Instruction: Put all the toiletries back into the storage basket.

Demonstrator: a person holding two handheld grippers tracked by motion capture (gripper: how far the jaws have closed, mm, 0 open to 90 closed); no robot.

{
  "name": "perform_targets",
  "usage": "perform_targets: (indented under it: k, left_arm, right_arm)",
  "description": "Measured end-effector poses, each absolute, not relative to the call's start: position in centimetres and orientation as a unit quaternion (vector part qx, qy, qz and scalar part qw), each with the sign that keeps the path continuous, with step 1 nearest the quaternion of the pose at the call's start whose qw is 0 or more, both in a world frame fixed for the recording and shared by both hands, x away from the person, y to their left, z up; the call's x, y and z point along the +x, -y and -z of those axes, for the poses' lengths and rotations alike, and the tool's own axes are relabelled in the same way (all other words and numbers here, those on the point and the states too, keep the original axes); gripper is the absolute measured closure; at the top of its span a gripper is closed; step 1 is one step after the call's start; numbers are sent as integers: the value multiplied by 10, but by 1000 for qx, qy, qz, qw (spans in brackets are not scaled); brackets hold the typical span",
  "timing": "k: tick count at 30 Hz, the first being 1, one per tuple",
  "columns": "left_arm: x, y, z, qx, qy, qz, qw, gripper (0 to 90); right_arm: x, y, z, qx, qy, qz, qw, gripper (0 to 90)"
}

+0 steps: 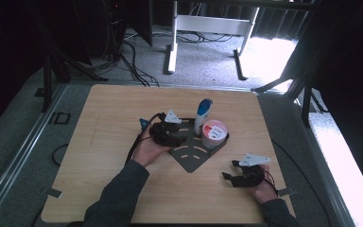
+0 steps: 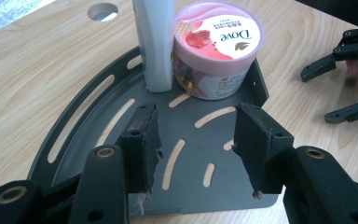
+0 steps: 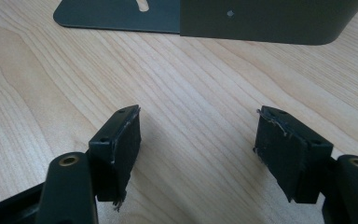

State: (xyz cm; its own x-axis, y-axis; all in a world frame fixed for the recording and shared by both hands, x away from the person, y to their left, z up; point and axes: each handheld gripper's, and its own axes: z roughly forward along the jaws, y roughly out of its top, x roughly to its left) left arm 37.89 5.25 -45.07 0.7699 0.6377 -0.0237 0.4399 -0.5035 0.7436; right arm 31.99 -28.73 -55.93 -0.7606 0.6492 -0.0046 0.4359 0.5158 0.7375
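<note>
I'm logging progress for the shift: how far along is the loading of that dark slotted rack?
Looks done: a white bottle and a pink Dove tub stand upright, side by side, at the back of the slotted rack. In hand: nothing; the left gripper hovers open over the rack, the right gripper open over bare table. Left: probably just withdrawing.

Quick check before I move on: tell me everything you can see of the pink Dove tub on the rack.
The Dove tub is a short round tub with a pink lid printed with the brand name and a fruit picture, and a pale side label. It looks like plastic. The lid is on. It stands upright in the back corner of the dark slotted corner rack, against the rack's raised wall, right beside the tall white bottle. Neither gripper touches it.
</note>
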Motion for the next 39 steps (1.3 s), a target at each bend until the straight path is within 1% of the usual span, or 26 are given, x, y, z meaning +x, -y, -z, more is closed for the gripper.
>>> perform_targets:
  k: [5,10,12,20,33,39]
  left_arm:
    - [372,-55,450,859,-308,-146,381,503]
    - [368,-58,452,860,-307,-144,382,501]
    - [365,-64,455,856,-309,-133,392,500]
    - [360,-77,458,856,-313,-126,391,495]
    - [352,-90,458,860,-305,-123,389,492]
    - [350,-98,457,858,-307,-130,390,494]
  right_arm:
    - [320,287,559,317,-859,-377,141,308]
    - [320,287,559,318,-858,-377,141,308]
    - [319,288,559,318,-858,-377,142,310]
    - [319,288,559,321,-857,-377,144,324]
    - [319,288,559,322,-856,-377,145,323]
    - [319,288,559,323,-856,-378,144,322]
